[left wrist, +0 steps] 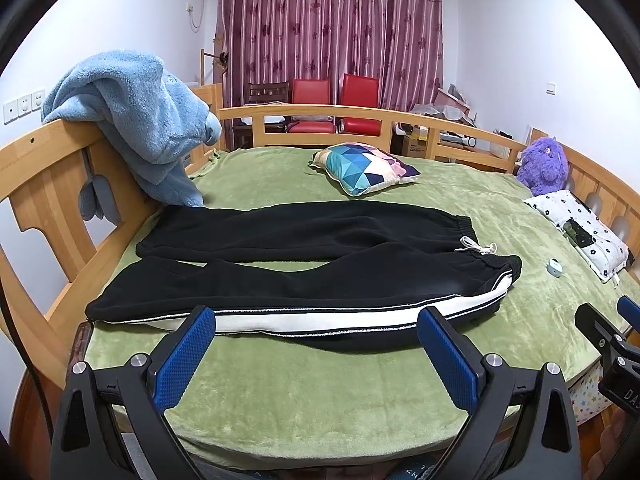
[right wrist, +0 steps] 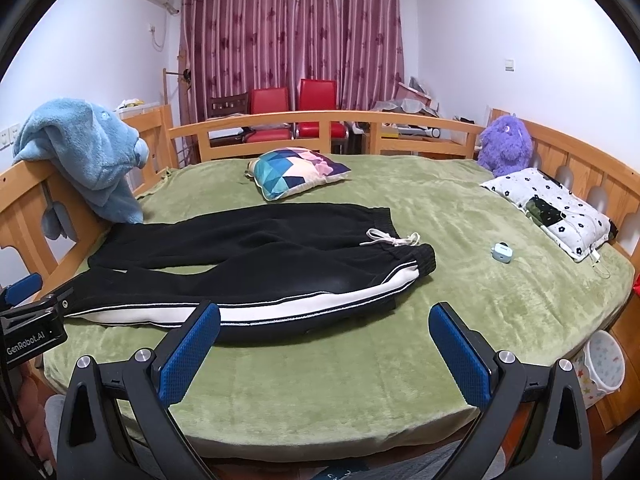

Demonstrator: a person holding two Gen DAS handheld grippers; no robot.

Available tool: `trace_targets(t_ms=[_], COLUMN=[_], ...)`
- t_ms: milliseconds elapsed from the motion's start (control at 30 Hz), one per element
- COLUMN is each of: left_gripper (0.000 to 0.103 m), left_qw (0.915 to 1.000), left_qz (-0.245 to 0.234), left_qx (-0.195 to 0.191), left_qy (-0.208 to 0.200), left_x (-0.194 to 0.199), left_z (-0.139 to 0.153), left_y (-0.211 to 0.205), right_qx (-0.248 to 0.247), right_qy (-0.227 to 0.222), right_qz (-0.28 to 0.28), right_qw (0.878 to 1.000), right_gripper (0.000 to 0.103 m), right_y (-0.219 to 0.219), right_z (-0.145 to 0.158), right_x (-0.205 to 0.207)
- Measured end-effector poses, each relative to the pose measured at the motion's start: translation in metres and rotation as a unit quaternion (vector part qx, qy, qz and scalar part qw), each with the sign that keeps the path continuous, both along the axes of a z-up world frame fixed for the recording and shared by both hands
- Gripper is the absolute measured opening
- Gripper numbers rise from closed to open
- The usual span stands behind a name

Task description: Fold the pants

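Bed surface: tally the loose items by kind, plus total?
Pants: 1
Pillows: 2, a geometric cushion and a floral pillow
Plush toys: 1, a purple plush
Small cases: 1, a light blue case
Blue fleece: 1, draped over the bed rail, its end on the bed
Total: 6

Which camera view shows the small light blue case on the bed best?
The right wrist view: the small light blue case lies nearer the middle, and its lid shows. The left wrist view shows it smaller, at the right edge, beside the floral pillow.
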State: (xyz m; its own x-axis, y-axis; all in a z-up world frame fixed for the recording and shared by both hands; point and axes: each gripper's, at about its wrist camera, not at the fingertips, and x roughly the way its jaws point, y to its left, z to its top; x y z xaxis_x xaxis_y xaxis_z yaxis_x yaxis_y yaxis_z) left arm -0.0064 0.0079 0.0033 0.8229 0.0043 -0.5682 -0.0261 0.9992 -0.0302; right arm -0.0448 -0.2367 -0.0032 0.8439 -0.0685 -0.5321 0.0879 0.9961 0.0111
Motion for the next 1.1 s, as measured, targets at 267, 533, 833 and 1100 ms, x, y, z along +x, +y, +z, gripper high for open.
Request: trace_targets(t_ms=[267, 533, 833, 1100], left_gripper=[0.102, 0.102, 0.102, 0.102], left_qw=[1.0000, 1.0000, 1.0000, 1.0000], left_qz=[-0.001, -0.003, -0.004, -0.005], left_qx=[-0.001, -0.001, 0.000, -0.002], left_qy=[-0.001, -0.002, -0.002, -0.001], left_x=[-0.0035, -0.0069, -0.0070, -0.0074], left_z=[0.0021, 0.0037, 0.0035, 0.0042], left_y=[-0.0015, -0.0023, -0.0026, -0.0037], right_qx=[-0.001, 0.000, 0.002, 0.002], right_qy=[-0.002, -0.004, -0.002, -0.003], right_qz=[0.000, 0.003, 0.002, 0.002], right_qw=[1.000, 1.000, 1.000, 1.000], right_gripper=[0.102, 0.102, 0.102, 0.102], right_y=[0.0017, 0.0032, 0.0060, 0.0079], right_z=[0.0009, 0.0007, 0.0002, -0.0034], right_x=[-0.0005, -0.0022, -0.0018, -0.0038])
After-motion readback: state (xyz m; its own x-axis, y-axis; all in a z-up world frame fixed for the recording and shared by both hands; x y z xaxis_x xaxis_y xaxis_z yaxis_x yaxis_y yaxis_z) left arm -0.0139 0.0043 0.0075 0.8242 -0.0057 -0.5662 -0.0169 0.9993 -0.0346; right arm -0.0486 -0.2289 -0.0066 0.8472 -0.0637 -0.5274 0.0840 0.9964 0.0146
